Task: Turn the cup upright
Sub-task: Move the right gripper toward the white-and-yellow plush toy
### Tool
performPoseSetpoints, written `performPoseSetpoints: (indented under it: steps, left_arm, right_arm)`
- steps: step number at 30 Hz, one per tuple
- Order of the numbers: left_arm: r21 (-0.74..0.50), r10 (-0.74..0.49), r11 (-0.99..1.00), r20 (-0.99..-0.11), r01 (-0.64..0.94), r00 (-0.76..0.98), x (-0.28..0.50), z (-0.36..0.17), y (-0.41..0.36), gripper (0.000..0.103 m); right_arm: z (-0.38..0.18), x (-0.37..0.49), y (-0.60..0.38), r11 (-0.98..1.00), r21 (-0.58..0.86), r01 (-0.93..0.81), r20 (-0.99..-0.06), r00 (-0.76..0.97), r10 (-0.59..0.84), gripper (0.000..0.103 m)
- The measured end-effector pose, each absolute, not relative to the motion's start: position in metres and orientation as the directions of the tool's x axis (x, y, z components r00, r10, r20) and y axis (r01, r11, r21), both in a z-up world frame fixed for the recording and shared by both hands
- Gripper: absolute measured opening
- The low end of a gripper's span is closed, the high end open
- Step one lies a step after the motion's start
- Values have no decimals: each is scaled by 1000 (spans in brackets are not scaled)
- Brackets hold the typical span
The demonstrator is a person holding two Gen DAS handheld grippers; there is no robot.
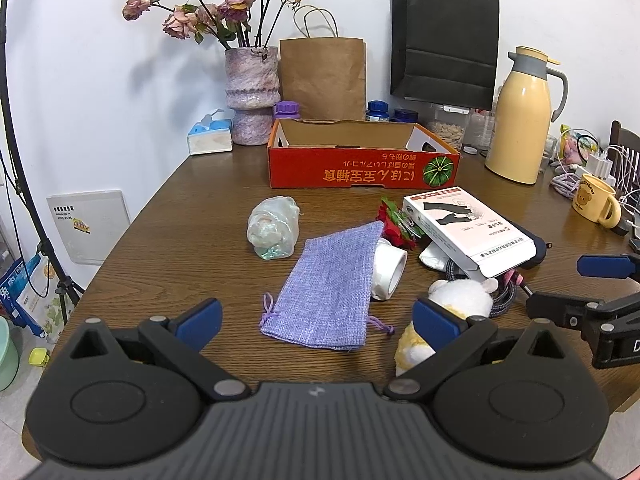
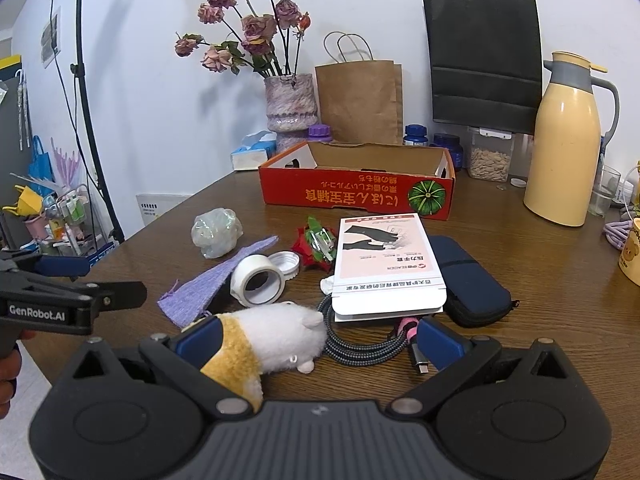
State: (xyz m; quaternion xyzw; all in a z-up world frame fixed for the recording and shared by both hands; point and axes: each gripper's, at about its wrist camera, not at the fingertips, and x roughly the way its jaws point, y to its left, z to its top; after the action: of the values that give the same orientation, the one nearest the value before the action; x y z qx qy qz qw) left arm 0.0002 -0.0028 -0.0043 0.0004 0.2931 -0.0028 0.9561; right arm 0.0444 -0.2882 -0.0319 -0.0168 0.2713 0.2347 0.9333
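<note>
Both claws are wide open and holding nothing: left gripper (image 1: 318,320) is over the pouch (image 1: 332,288), right gripper (image 2: 320,338) over the plush (image 2: 276,340). The only tipped cup-like thing is a white cylinder (image 2: 258,280) lying half under the pouch, mid-table. It might be tape, can't tell. Risk: it rolls away, or the pouch gets pinched along with it.

Wood-grain table (image 1: 208,208) (slightly glossy), coarse woven lilac cloth pouch (image 1: 332,284), fluffy plush toy (image 2: 272,340), cardboard box (image 2: 356,192)

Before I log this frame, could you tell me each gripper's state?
Left gripper: open, holding nothing.
Right gripper: open, holding nothing.
</note>
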Motion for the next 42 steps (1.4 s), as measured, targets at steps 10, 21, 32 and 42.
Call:
performPoseSetpoints:
  steps: [10,21,32,42]
  left_arm:
    - [-2,-6,1000,-561,6,828,0,-4,-2,103]
    - [-5,-6,1000,-561,3,828,1,-6,-1,103]
    - [-7,-6,1000,-562,2,827,1,-6,-1,103]
    - [-6,-4,1000,-562,0,827,0,-7,1,103]
  right_arm:
    - [-32,44,-287,889,95,-447,-515,743,429,103]
    - [-33,44,-286,890,95,-447,-515,743,428,103]
    - [-33,44,-285,889,95,-447,-515,743,428,103]
    - [-34,43,-284,888,95,-450,-516,741,430,103]
